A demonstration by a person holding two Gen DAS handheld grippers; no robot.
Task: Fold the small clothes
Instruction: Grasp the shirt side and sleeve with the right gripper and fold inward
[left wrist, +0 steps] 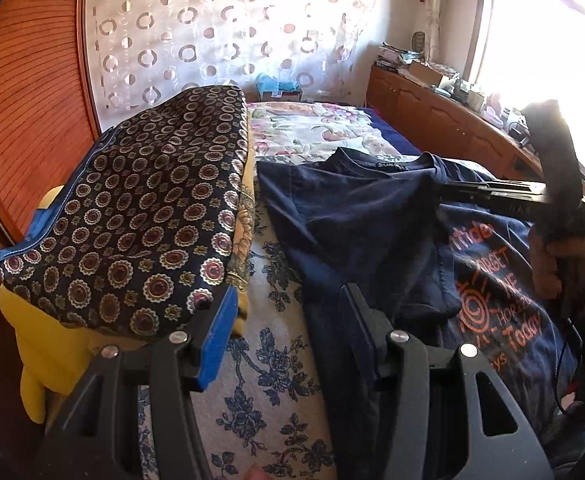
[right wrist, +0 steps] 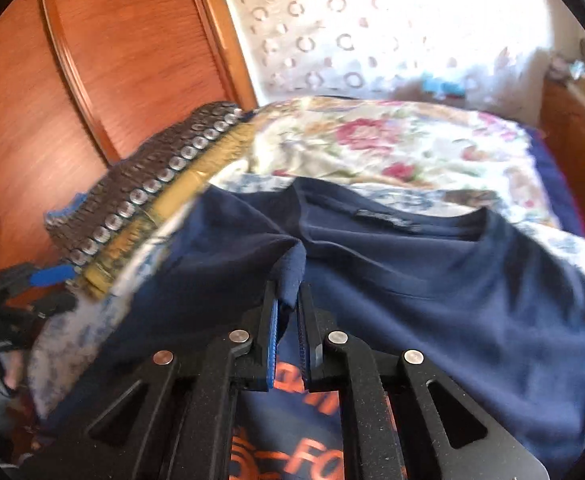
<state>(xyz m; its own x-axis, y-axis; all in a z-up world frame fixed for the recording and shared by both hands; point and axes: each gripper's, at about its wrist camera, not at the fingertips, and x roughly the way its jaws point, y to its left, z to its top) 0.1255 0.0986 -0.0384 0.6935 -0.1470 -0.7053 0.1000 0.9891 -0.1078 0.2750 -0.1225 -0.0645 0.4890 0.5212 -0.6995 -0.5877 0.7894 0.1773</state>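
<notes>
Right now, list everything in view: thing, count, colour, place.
T-shirt: one, navy with orange print, spread on the bed.
Bedcover: one, white with blue flowers, under the shirt.
Floral quilt: one, cream and pink, far end of the bed.
Patterned cushion: one, dark with medallions, left of the shirt.
Yellow cloth: one, under the cushion.
Curtain: one, white with rings, behind the bed.
Wooden sideboard: one, cluttered, under the window.
Left gripper: black, open, over the shirt's edge.
Right gripper: black, pinching a shirt fold.
</notes>
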